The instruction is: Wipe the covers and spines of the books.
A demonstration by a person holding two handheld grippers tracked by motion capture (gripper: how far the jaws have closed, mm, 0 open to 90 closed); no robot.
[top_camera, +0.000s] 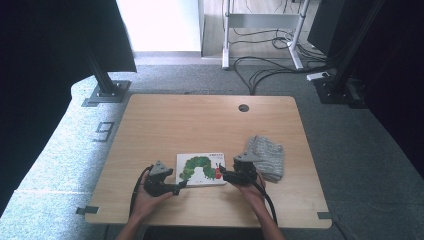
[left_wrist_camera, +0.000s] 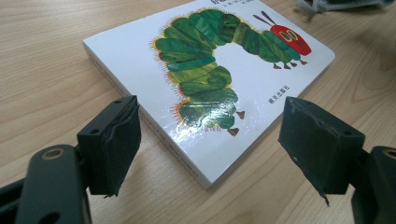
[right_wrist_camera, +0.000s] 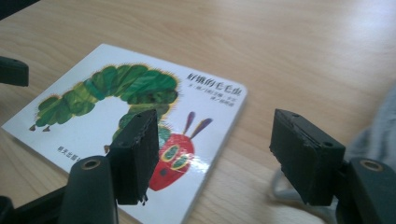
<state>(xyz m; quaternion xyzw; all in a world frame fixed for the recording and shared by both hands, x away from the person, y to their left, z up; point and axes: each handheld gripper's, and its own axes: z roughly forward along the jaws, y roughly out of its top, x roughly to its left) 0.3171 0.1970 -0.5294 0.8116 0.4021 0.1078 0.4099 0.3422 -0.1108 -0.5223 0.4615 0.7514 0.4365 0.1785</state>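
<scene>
Book [top_camera: 201, 169] flat on the wooden table [top_camera: 200, 120], cover up, green caterpillar across the white front, and it sits right between the two grippers. Left gripper [top_camera: 181, 186] is at the book's near-left corner; in the left gripper view that corner of the book [left_wrist_camera: 205, 84] pokes into the gap between the jaws, pads spread wide, nothing touching the cover, nothing held. Right gripper [top_camera: 221, 173] is on the book's right edge, by the caterpillar's red head; in the right gripper view one pad hangs over that head on the book [right_wrist_camera: 116, 116], the other pad over bare wood beyond the edge, jaws wide open, no grip. Just right of the book, behind the right gripper, lies a grey knitted cloth [top_camera: 267, 155].
</scene>
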